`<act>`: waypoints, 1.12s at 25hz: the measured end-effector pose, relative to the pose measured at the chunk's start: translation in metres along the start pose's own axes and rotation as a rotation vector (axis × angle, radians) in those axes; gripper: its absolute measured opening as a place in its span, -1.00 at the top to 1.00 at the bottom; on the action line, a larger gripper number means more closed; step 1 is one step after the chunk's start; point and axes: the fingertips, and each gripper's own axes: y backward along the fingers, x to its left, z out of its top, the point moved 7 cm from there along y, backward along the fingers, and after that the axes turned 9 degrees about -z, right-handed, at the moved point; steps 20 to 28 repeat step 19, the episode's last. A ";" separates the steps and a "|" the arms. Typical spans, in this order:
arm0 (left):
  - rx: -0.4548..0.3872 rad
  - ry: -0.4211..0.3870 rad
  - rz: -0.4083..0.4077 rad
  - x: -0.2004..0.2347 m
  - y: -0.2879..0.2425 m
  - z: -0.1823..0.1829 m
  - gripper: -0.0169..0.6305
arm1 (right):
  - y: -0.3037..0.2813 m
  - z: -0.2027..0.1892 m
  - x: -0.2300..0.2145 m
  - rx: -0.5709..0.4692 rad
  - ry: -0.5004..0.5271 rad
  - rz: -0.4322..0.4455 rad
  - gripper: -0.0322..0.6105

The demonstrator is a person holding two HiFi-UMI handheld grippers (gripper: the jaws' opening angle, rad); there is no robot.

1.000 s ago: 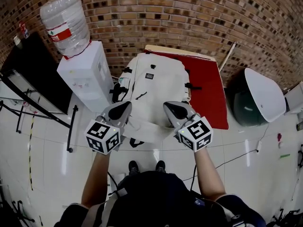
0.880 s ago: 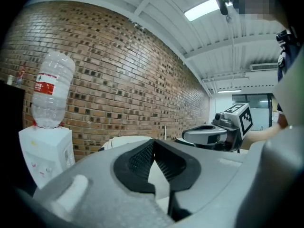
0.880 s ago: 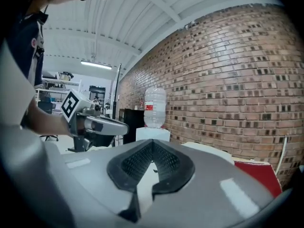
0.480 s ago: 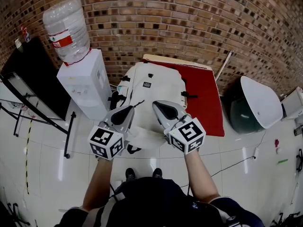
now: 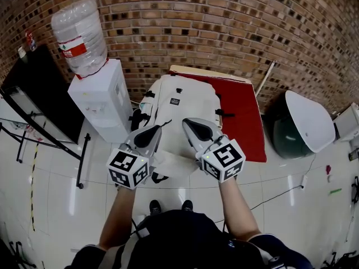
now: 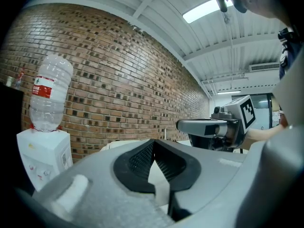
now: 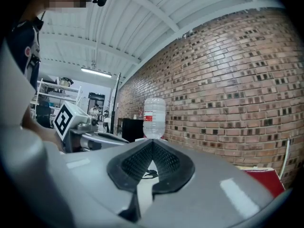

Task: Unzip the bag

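Bag [image 5: 184, 104]: boxy, off-white, seemingly smooth fabric

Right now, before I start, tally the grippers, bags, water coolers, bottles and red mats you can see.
Grippers: 2 (left gripper, right gripper, both shut, empty)
Bag: 1
Cooler: 1
Bottle: 1
Red mat: 1
Total: 6

The white tiled floor [image 5: 56, 195] bears a red mat [image 5: 241, 116] ahead and to the right of the right gripper [image 5: 187, 123]. The white backpack [image 5: 182, 100] lies ahead of both tips, against the mat's left side. A water dispenser [image 5: 101, 102] stands ahead-left of the left gripper [image 5: 156, 129], and a green bin [image 5: 300, 122] stands well off to the right.
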 end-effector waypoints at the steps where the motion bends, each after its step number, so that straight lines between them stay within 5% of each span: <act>1: 0.000 -0.001 -0.001 0.000 -0.001 0.001 0.94 | 0.000 0.001 0.000 -0.001 -0.002 -0.001 0.89; 28: 0.010 -0.019 -0.003 0.006 -0.003 0.005 0.94 | -0.001 0.003 -0.004 -0.014 -0.025 -0.013 0.89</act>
